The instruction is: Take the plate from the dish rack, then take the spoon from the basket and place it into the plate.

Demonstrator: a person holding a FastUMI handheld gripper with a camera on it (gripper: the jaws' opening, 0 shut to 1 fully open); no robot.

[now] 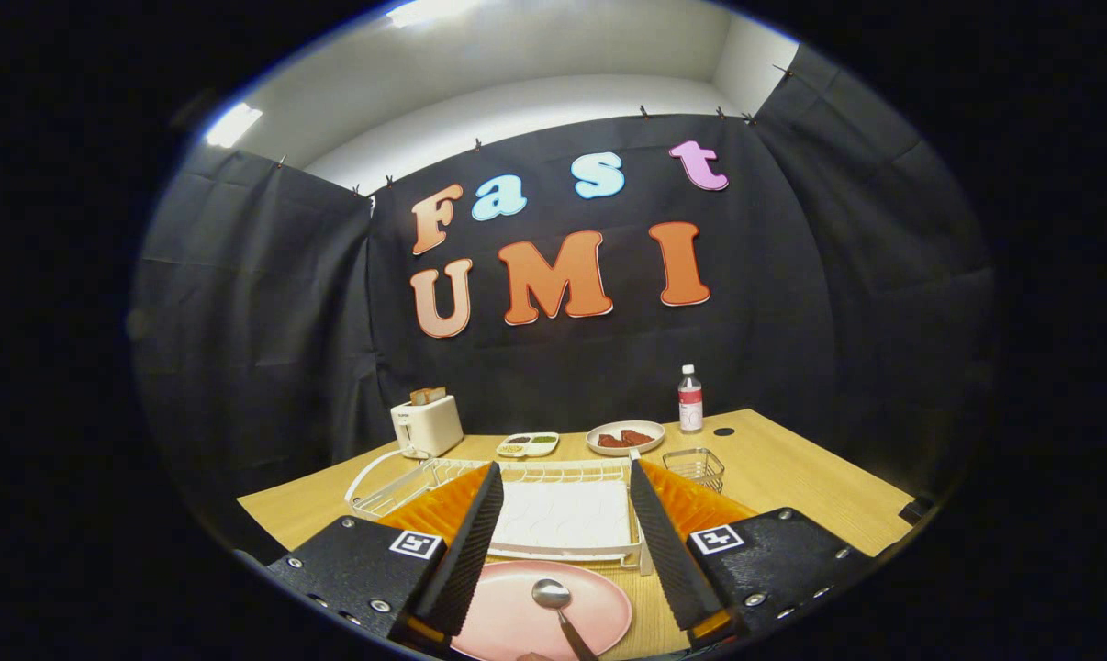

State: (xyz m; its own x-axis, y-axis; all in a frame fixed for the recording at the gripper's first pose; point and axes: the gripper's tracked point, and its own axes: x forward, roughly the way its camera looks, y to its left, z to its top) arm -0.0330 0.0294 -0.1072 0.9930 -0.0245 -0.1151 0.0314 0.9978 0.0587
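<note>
- Gripper (561, 537): fingers spread wide apart, grasping nothing; it hangs above the near edge of the wooden table (792, 477).
- Pink plate (517, 615): lies flat on the table, between the fingers and below them, just in front of the dish rack.
- Spoon (558, 606): rests in the plate, bowl toward the rack, handle pointing back toward the gripper; it touches neither finger.
- Dish rack (508, 491): white wire frame over a white ribbed drain tray, just beyond the plate, seen between and ahead of the fingers.
- Wire basket (694, 466): small, square, standing just to the right of the rack.
- Far side of the table: a white toaster (427, 425) with bread in its slot at the left; a divided dish (528, 445) beside it; a shallow bowl (625, 437) holding reddish-brown pieces; a bottle (690, 399) upright at the right.
</note>
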